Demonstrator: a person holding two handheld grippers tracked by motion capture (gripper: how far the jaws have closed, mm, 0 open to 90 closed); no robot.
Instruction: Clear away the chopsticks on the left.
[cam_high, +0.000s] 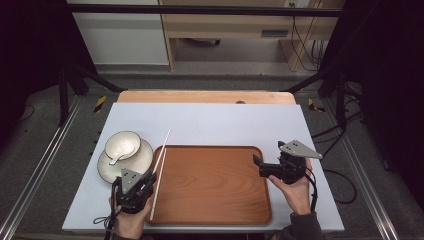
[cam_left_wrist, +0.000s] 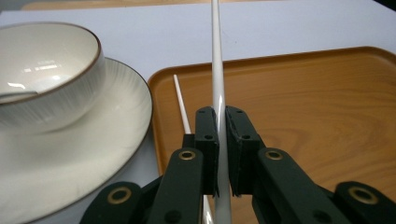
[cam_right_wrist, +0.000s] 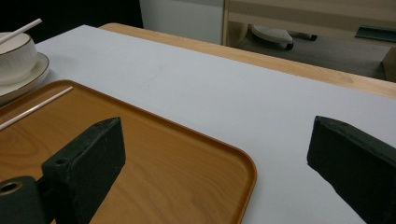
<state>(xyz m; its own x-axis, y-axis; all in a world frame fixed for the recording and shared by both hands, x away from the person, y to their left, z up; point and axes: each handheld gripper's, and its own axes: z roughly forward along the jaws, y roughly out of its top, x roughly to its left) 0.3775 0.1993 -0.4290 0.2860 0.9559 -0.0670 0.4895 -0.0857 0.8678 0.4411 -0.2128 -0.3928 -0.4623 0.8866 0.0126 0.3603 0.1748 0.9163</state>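
A white bowl (cam_high: 122, 144) holding a spoon (cam_high: 120, 156) sits on a plate (cam_high: 141, 159). They stand on the desk (cam_high: 225, 125), just left of the wooden tray (cam_high: 215, 185).

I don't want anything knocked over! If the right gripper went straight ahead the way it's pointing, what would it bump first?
Probably nothing: the right gripper, jaws open, points over the tray corner and bare table. Depth is hard to judge.

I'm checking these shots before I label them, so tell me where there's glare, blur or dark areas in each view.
High view: surroundings fall dark, table evenly lit, tray sharp. Left gripper view: a bright streak of glare runs along the held chopstick, window-like highlights inside the bowl, near jaws slightly soft. Right gripper view: the right gripper jaws are blurred, tray rim crisp.
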